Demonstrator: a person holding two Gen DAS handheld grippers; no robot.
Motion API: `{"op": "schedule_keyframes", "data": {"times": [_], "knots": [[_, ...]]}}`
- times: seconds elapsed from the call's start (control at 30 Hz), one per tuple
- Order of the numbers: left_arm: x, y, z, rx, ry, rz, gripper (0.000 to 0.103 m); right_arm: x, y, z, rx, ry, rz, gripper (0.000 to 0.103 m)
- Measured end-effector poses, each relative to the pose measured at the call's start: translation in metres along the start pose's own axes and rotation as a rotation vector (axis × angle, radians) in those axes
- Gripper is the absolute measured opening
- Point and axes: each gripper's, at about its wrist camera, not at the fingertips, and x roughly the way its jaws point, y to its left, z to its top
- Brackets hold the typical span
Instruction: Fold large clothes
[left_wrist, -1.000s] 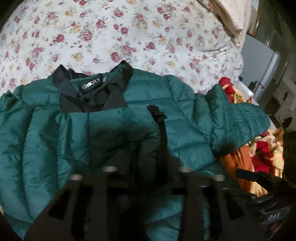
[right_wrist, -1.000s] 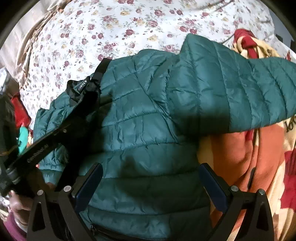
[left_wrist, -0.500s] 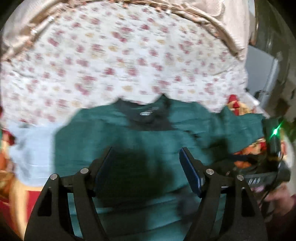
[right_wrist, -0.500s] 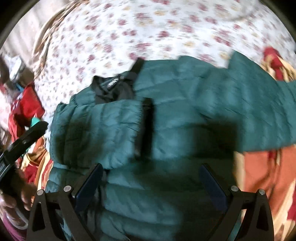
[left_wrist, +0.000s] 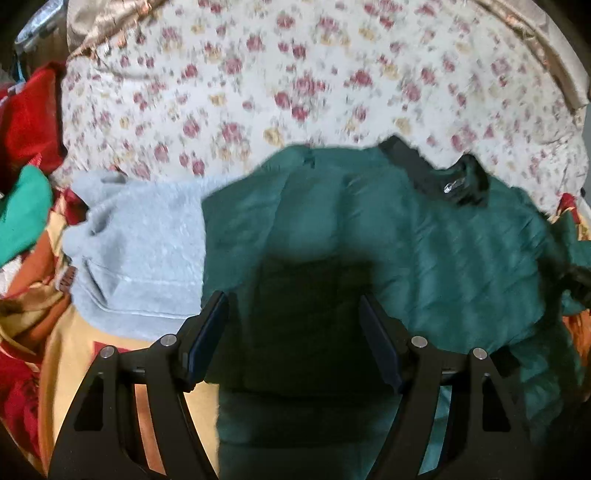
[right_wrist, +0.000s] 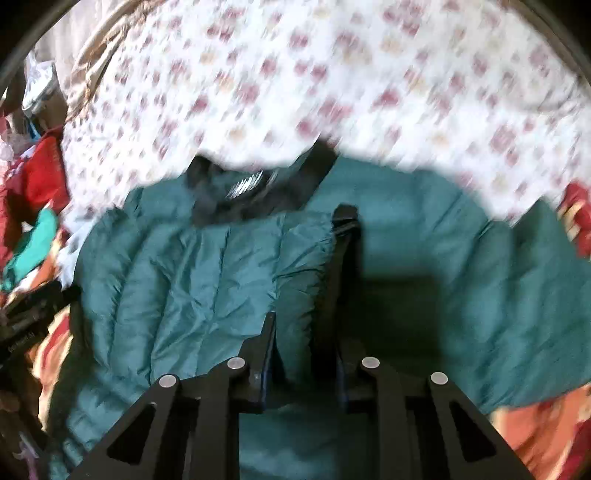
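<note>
Lying on the white bedspread with small red flowers (left_wrist: 258, 92), the dark green quilted puffer jacket (left_wrist: 461, 251) has its black collar (right_wrist: 251, 192) toward the far side. The left gripper (left_wrist: 293, 332) stands wide above the jacket, nothing between its fingers. The right gripper (right_wrist: 304, 354) has just been closing and is now narrow, with jacket fabric by the black front strip (right_wrist: 341, 258) between its pads. A light grey fleece garment (left_wrist: 140, 251) lies just beside the jacket.

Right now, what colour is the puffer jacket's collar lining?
Black, against the dark green quilted puffer jacket; the collar lining shows best in the left wrist view.
</note>
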Motion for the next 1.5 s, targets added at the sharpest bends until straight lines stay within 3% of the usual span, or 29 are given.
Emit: {"op": "schedule_keyframes", "data": {"times": [0.13,0.27,0.33,0.47,0.53,0.67,0.8,0.9,1.07,1.27,1.37,1.5], "knots": [[0.022,-0.009,-0.004,-0.014,0.021,0.004,0.074,0.034,-0.012,0.001,-0.003,0.045,-0.075,0.024],[0.027,-0.015,-0.004,-0.006,0.015,0.029,0.078,0.05,-0.02,-0.004,0.021,0.078,-0.055,0.025],[0.029,-0.015,-0.004,-0.008,0.019,0.027,0.079,0.04,-0.024,-0.003,0.046,0.069,-0.058,0.044],[0.03,-0.012,-0.003,-0.018,0.023,0.016,0.079,-0.002,-0.018,-0.005,0.058,-0.025,-0.01,0.053],[0.03,-0.013,-0.004,-0.015,0.023,0.019,0.08,-0.01,-0.002,-0.006,0.01,-0.039,0.039,0.07],[0.032,-0.015,-0.004,-0.01,0.025,0.024,0.082,0.008,0.036,-0.006,-0.102,0.014,0.11,0.07],[0.036,-0.015,-0.005,-0.012,0.027,0.024,0.084,0.051,0.048,-0.004,-0.146,0.054,0.046,0.07],[0.039,-0.016,-0.004,-0.014,0.03,0.026,0.086,0.076,0.037,0.0,-0.087,0.064,0.05,0.073],[0.041,-0.018,-0.004,-0.012,0.033,0.035,0.087,0.076,0.038,0.006,-0.082,0.058,0.04,0.075],[0.041,-0.018,-0.004,-0.011,0.033,0.036,0.089,0.029,0.034,-0.004,-0.101,0.013,0.073,0.075],[0.041,-0.018,-0.003,-0.009,0.032,0.038,0.089,0.034,0.029,-0.017,-0.124,0.044,0.015,0.075],[0.037,-0.018,-0.003,-0.006,0.027,0.038,0.089,0.057,0.018,-0.024,-0.096,0.11,0.026,0.076]]}}
